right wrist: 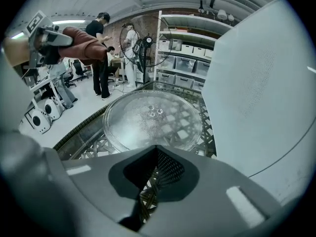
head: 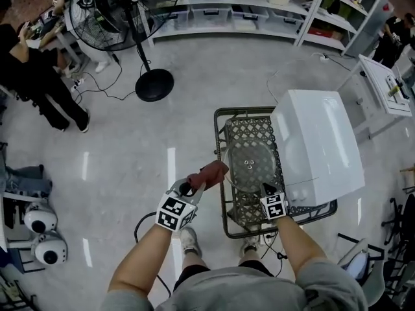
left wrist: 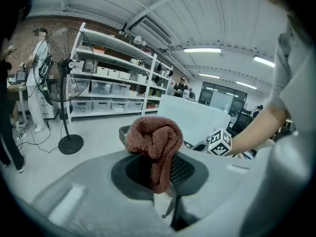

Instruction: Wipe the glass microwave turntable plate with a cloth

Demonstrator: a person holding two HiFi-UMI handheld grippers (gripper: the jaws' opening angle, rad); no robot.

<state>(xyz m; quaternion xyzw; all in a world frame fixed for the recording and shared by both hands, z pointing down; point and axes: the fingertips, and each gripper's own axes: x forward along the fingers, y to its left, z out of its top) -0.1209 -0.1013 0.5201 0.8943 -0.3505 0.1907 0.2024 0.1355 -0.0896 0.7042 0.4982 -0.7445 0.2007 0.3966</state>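
A clear glass turntable plate [head: 251,161] [right wrist: 152,118] lies flat on a metal lattice table [head: 228,220]. My left gripper [head: 194,186] [left wrist: 159,180] is shut on a bunched reddish-brown cloth [head: 209,173] [left wrist: 155,141] and holds it in the air at the plate's near-left rim. The cloth does not touch the glass. My right gripper [head: 266,189] [right wrist: 157,154] hovers over the lattice just short of the plate's near rim, its jaws together with nothing between them. The cloth [right wrist: 85,45] also shows at the upper left of the right gripper view.
A white microwave [head: 319,146] [right wrist: 269,78] stands on the table's right part, close beside the plate. A pedestal fan [head: 153,83] and cables are on the floor at the back left. Shelves with bins [head: 224,11] line the back wall. A person [head: 35,76] stands at far left.
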